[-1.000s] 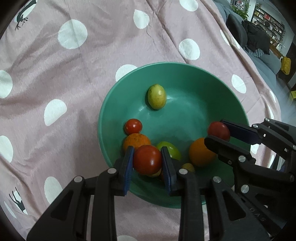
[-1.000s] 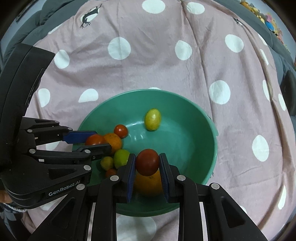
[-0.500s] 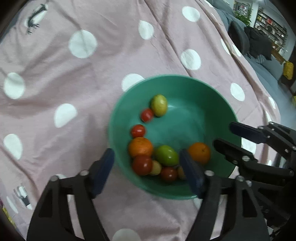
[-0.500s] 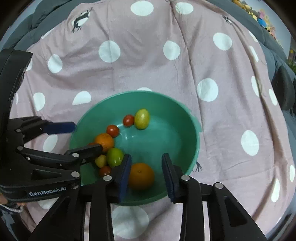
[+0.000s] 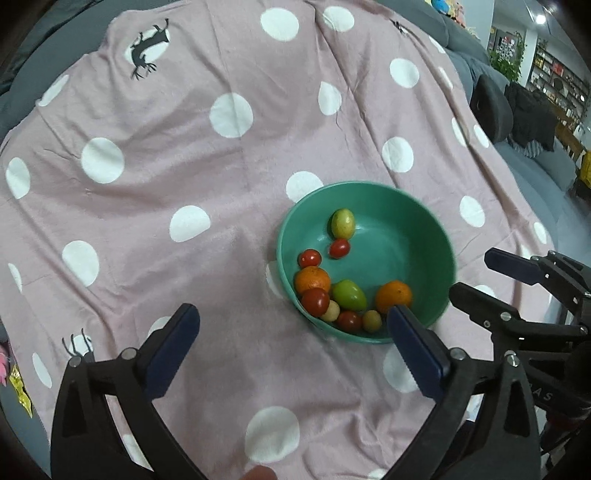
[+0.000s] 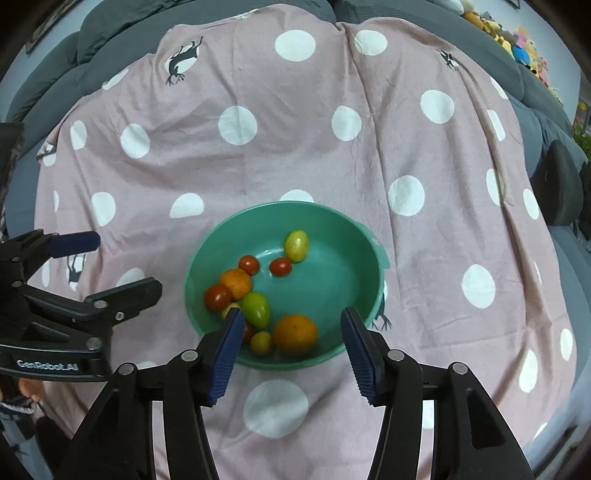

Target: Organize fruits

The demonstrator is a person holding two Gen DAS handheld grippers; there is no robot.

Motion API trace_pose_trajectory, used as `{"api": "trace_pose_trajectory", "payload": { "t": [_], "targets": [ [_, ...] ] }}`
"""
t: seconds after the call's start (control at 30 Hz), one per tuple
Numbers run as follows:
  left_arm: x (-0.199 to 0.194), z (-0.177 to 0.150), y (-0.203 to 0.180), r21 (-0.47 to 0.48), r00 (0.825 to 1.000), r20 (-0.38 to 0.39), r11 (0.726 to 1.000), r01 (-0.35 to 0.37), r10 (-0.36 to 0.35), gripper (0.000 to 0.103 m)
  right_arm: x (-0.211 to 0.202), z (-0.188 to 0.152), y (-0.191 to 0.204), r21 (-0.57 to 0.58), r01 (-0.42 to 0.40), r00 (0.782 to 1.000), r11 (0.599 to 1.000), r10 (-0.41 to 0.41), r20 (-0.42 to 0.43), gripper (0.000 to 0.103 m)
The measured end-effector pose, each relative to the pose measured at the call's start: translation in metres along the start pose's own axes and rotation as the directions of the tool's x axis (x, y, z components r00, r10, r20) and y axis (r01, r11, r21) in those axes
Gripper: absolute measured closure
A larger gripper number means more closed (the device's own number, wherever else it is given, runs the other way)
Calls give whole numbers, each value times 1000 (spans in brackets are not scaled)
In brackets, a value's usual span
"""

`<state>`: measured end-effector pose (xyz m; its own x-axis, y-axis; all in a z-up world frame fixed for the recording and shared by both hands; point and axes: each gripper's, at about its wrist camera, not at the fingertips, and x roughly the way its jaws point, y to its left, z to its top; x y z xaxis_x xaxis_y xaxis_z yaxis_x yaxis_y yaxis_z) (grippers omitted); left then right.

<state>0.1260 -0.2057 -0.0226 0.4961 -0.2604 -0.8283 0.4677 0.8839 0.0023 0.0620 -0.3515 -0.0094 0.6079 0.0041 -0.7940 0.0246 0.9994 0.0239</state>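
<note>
A green bowl [image 5: 424,225] [image 6: 343,229] sits on a pink polka-dot cloth. It holds several fruits: two oranges [image 5: 393,295] [image 6: 294,334], red tomatoes [image 5: 315,301] [image 6: 218,296], a green fruit [image 5: 349,294] [image 6: 255,308] and a yellow-green fruit [image 5: 342,223] [image 6: 296,244]. My left gripper [image 5: 291,345] is open and empty, raised above the cloth near the bowl's near-left side. My right gripper [image 6: 291,347] is open and empty, above the bowl's near rim. Each gripper shows in the other's view: the right one [image 5: 480,280], the left one [image 6: 114,262].
The pink cloth [image 5: 221,184] [image 6: 406,147] covers a round table. Grey sofa cushions [image 6: 110,22] ring the far side. Chairs and shelves [image 5: 532,110] stand at the right. Small toys [image 5: 14,380] lie at the left edge.
Both grippers opened and let their red tomatoes drop into the bowl. Both then pulled up and back from the bowl, and the left one shifted left.
</note>
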Motion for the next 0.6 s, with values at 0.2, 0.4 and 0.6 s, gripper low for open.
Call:
{"api": "trace_pose_trajectory", "payload": {
  "t": [0.2, 0.4, 0.6],
  "targets": [
    [-25, 8, -3, -14, 1000, -6, 1000, 23, -23, 1, -28, 9, 6, -37, 2, 1000, 999, -2, 7, 47],
    [-49, 15, -13, 16, 1000, 17, 1000, -24, 24, 1, -56, 22, 6, -54, -17, 1000, 998, 18, 13, 47],
    [-61, 20, -20, 19, 998, 17, 998, -61, 61, 1, -74, 30, 9, -71, -13, 999, 997, 15, 30, 47]
  ]
}}
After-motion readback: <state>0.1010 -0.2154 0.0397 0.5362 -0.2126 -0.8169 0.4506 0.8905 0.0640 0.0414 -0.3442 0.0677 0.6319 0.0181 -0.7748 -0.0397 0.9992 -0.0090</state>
